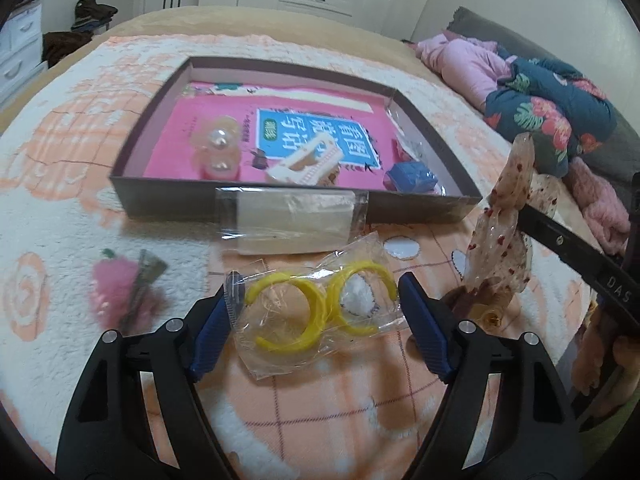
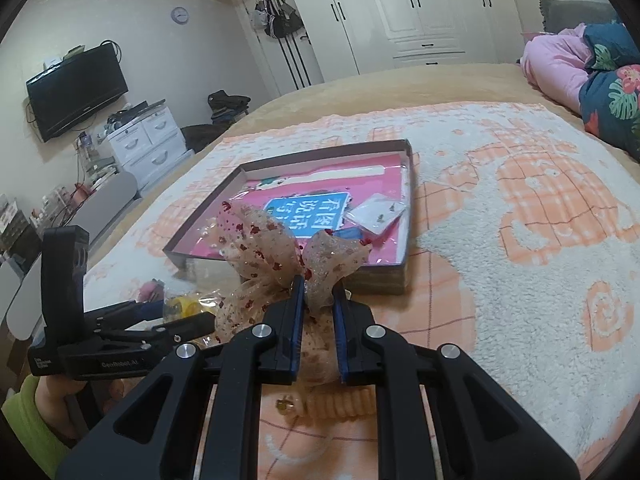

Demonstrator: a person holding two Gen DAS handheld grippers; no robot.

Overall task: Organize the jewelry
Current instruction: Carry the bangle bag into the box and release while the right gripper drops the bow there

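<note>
My left gripper (image 1: 316, 300) is open, its jaws on either side of a clear bag with two yellow hoops (image 1: 316, 306) lying on the blanket. My right gripper (image 2: 318, 292) is shut on a sheer beige bow with red dots (image 2: 276, 256) and holds it above the blanket; the bow also shows at the right of the left wrist view (image 1: 506, 216). Ahead lies a shallow dark box (image 1: 172, 196) lined with a pink book. In it are pearl earrings (image 1: 218, 148), a white comb clip (image 1: 308, 160) and a blue item (image 1: 410, 174).
A clear bag with a white card (image 1: 292, 224) leans on the box's front wall. A pink fuzzy hair clip (image 1: 120, 284) lies on the blanket at the left. Folded bedding (image 1: 560, 112) is piled at the far right. The left gripper's body shows in the right wrist view (image 2: 100, 336).
</note>
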